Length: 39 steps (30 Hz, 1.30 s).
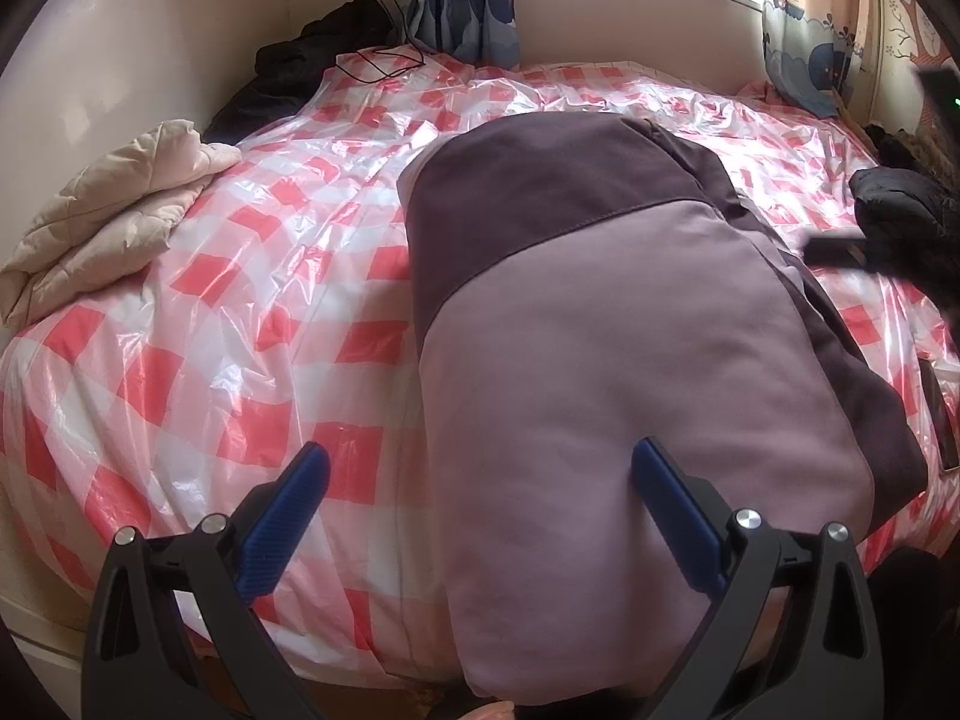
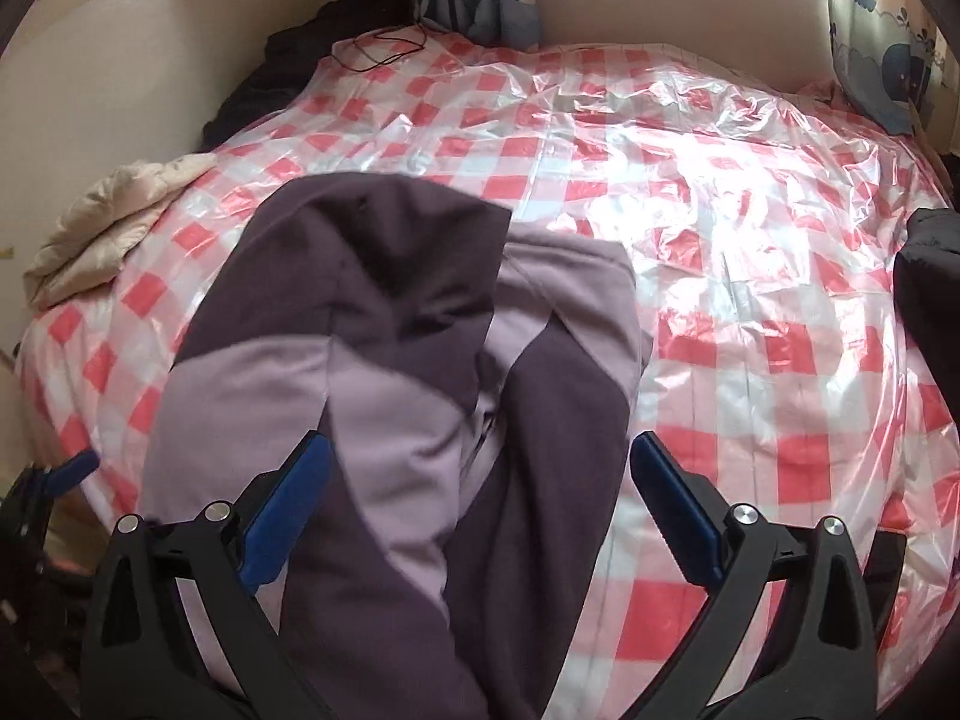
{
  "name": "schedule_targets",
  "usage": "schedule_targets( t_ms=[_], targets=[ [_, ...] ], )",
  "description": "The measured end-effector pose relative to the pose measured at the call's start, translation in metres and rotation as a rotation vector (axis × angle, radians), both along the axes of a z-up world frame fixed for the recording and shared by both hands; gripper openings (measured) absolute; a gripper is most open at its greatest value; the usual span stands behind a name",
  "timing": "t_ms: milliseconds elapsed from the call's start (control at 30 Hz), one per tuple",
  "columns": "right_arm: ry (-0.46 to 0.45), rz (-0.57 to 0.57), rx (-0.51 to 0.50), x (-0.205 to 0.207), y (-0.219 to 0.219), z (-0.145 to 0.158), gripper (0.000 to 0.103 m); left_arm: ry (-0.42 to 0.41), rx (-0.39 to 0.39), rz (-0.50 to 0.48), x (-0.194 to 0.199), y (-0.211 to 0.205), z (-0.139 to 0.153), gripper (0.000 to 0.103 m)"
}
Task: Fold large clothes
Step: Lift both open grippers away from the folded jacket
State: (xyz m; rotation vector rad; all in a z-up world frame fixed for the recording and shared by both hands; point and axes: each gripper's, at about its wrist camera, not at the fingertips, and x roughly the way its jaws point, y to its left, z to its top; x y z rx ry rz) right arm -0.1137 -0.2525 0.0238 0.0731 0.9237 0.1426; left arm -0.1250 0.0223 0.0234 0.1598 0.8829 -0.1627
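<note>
Purple garment (image 1: 630, 360) near edge cut off; left claw (image 1: 480, 474), right claw (image 2: 480, 462) spread wide, empty.

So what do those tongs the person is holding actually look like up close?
Both look the same. The left tongs have two flat, ribbed blue fingers set on black angular frames with triangular cut-outs and round silver bolt heads at the joints. The right tongs match: blue fingers, black frames, silver bolts. No cables or sleeves are visible.

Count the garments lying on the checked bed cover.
3: the purple garment in the middle near the front edge, a cream quilted one at the left edge, a black one at the right edge. More dark clothing behind the bed may be hidden.
</note>
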Motion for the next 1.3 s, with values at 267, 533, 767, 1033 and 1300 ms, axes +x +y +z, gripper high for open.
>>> schedule_targets(
  t_ms=[267, 533, 767, 1033, 1300],
  targets=[
    [0.096, -0.021, 0.033, -0.023, 0.006, -0.065, 0.096, 0.001, 0.018, -0.021, -0.008, -0.005, 0.002, 0.096],
    [0.029, -0.042, 0.048, -0.043, 0.001, -0.058, 0.096, -0.008, 0.025, -0.030, -0.019, -0.010, 0.006, 0.096],
    [-0.096, -0.041, 0.015, -0.083, 0.009, -0.021, 0.096, 0.027, -0.024, -0.036, -0.026, -0.006, 0.007, 0.096],
    [-0.125, 0.009, 0.068, -0.119, 0.025, 0.002, 0.096, 0.067, -0.084, 0.026, -0.035, 0.008, 0.008, 0.096],
    [-0.100, 0.040, 0.125, -0.138, 0.039, -0.003, 0.096, 0.046, -0.092, 0.039, -0.043, 0.012, 0.011, 0.096]
  ],
)
